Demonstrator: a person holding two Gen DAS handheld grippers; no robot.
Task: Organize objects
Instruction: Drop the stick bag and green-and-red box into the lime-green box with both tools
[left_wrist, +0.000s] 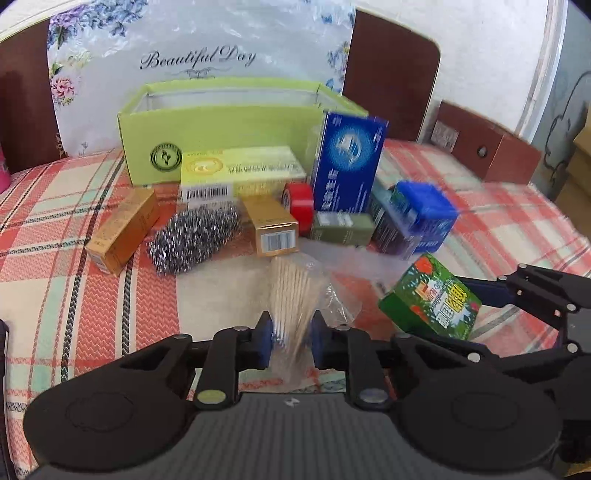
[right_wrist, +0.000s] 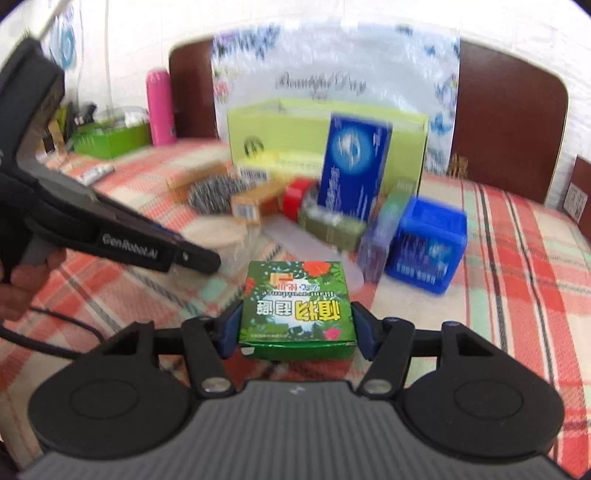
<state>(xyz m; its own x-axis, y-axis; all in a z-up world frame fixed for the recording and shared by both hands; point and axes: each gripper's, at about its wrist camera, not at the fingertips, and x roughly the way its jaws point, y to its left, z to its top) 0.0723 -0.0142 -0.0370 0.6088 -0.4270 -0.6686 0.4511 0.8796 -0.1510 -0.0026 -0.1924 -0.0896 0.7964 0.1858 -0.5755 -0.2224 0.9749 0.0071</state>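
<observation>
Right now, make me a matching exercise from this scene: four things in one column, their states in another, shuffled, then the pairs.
Things:
1. green carton
2. toothpick bag
3. tall blue box
4. steel scrubber

States:
A. standing upright against the lime box
B. lying loose on the plaid cloth
C. between the right gripper pads
D. pinched in the left gripper

Pairs: 1-C, 2-D, 3-A, 4-B

The right gripper (right_wrist: 297, 325) holds a green printed box (right_wrist: 297, 306) between its jaws, above the plaid bedspread (right_wrist: 517, 277). At ten o'clock the left gripper (right_wrist: 199, 258) reaches in. At one o'clock sits a blue box (right_wrist: 428, 247); at twelve, a lime-green open carton (right_wrist: 280, 129).
</observation>
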